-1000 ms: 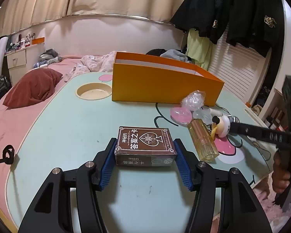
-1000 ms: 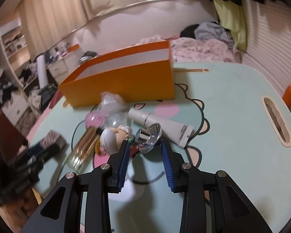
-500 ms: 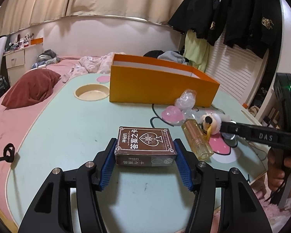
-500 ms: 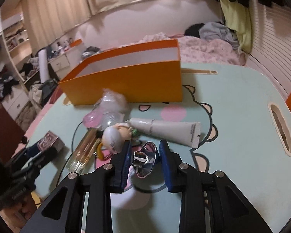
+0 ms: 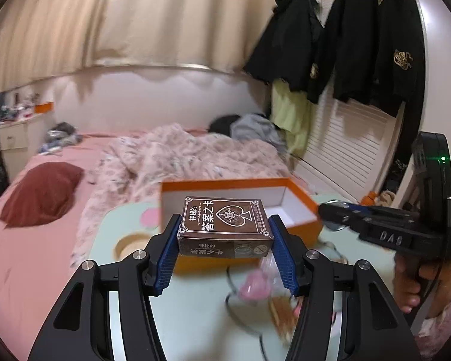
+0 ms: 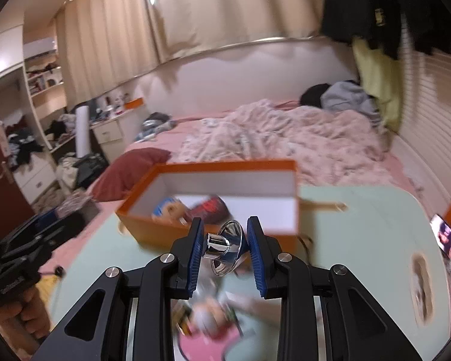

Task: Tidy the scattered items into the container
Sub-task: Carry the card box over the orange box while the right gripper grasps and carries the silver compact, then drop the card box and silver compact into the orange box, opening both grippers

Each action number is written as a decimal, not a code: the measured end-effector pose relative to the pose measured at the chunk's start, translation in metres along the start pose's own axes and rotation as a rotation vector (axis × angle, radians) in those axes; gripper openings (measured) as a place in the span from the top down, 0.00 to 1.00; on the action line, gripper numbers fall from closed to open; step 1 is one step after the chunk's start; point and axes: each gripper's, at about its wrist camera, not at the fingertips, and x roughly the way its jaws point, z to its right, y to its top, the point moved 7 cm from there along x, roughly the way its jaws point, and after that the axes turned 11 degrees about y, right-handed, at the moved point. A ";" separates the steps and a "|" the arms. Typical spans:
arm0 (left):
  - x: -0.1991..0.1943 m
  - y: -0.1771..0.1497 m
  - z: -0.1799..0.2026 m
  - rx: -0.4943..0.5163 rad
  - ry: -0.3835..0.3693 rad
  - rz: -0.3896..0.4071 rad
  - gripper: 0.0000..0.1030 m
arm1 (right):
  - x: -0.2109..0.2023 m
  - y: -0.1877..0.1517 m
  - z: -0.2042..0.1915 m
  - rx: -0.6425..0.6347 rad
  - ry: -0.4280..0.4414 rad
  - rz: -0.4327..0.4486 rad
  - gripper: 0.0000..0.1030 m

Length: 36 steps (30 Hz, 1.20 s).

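A brown card box [image 5: 224, 225] with white characters and a spade emblem is held level in the air, in front of the orange container [image 6: 213, 201]. A shiny chrome funnel-shaped piece [image 6: 225, 245] is held tilted, its stub toward the left, also before the container. The container, white inside, stands open on the mint table [image 6: 360, 225]; two colourful items are seen inside.
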 end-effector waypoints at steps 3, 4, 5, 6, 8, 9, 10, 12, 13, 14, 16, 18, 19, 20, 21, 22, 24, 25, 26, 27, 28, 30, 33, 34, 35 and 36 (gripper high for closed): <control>0.042 0.020 -0.001 -0.027 -0.029 -0.081 0.44 | 0.029 0.017 0.009 0.037 0.052 -0.036 0.73; 0.056 0.024 -0.004 -0.034 -0.010 -0.091 0.44 | 0.037 0.022 0.015 0.045 0.041 -0.037 0.73; 0.074 0.026 -0.008 -0.048 0.011 -0.108 0.44 | 0.044 0.025 0.020 0.055 0.028 -0.033 0.73; 0.086 0.024 -0.011 -0.064 0.012 -0.138 0.44 | 0.053 0.028 0.028 0.069 0.015 -0.031 0.73; 0.113 0.015 -0.015 -0.125 -0.048 -0.228 0.44 | 0.067 0.031 0.039 0.090 -0.010 -0.045 0.73; 0.125 0.011 -0.018 -0.167 -0.086 -0.252 0.44 | 0.073 0.030 0.044 0.090 -0.029 -0.061 0.73; 0.131 0.008 -0.020 -0.181 -0.086 -0.258 0.45 | 0.079 0.030 0.048 0.081 -0.053 -0.074 0.73; 0.134 0.006 -0.020 -0.127 0.003 -0.232 0.45 | 0.087 0.030 0.054 0.060 -0.088 -0.082 0.73; 0.133 0.007 -0.019 -0.108 0.018 -0.218 0.45 | 0.092 0.029 0.056 0.059 -0.096 -0.089 0.73; 0.132 0.008 -0.017 -0.105 0.008 -0.199 0.45 | 0.094 0.028 0.058 0.065 -0.099 -0.092 0.73; 0.132 0.009 -0.014 -0.117 -0.027 -0.194 0.45 | 0.095 0.027 0.062 0.066 -0.113 -0.081 0.72; 0.133 0.010 -0.014 -0.112 -0.019 -0.192 0.45 | 0.094 0.026 0.063 0.053 -0.132 -0.071 0.72; 0.134 0.010 -0.016 -0.102 -0.006 -0.187 0.45 | 0.093 0.026 0.062 0.049 -0.134 -0.067 0.72; 0.135 0.011 -0.016 -0.091 0.007 -0.183 0.45 | 0.094 0.025 0.063 0.049 -0.134 -0.066 0.72; 0.136 0.011 -0.015 -0.083 0.018 -0.176 0.45 | 0.094 0.025 0.063 0.050 -0.135 -0.064 0.72; 0.137 0.011 -0.016 -0.079 0.028 -0.170 0.44 | 0.094 0.025 0.063 0.049 -0.138 -0.054 0.72; 0.140 0.012 -0.019 -0.085 0.048 -0.163 0.44 | 0.091 0.027 0.063 0.050 -0.144 -0.024 0.71; 0.140 0.012 -0.021 -0.090 0.053 -0.165 0.44 | 0.090 0.028 0.064 0.050 -0.149 -0.014 0.67; 0.140 0.011 -0.022 -0.093 0.048 -0.171 0.44 | 0.087 0.028 0.066 0.050 -0.164 -0.004 0.66; 0.140 0.009 -0.023 -0.097 0.040 -0.183 0.44 | 0.085 0.030 0.067 0.048 -0.185 0.008 0.66; 0.140 0.007 -0.023 -0.101 0.034 -0.192 0.44 | 0.083 0.031 0.068 0.045 -0.195 0.019 0.66; 0.139 0.006 -0.024 -0.102 0.035 -0.189 0.44 | 0.079 0.033 0.069 0.043 -0.196 0.035 0.65; 0.134 0.008 -0.024 -0.093 0.051 -0.160 0.43 | 0.072 0.038 0.069 0.059 -0.189 0.061 0.64; 0.131 0.009 -0.025 -0.093 0.051 -0.145 0.43 | 0.069 0.039 0.069 0.067 -0.183 0.069 0.64; 0.127 0.011 -0.025 -0.096 0.050 -0.131 0.43 | 0.065 0.039 0.068 0.074 -0.174 0.077 0.63; 0.123 0.013 -0.026 -0.102 0.047 -0.116 0.43 | 0.061 0.040 0.066 0.078 -0.164 0.083 0.63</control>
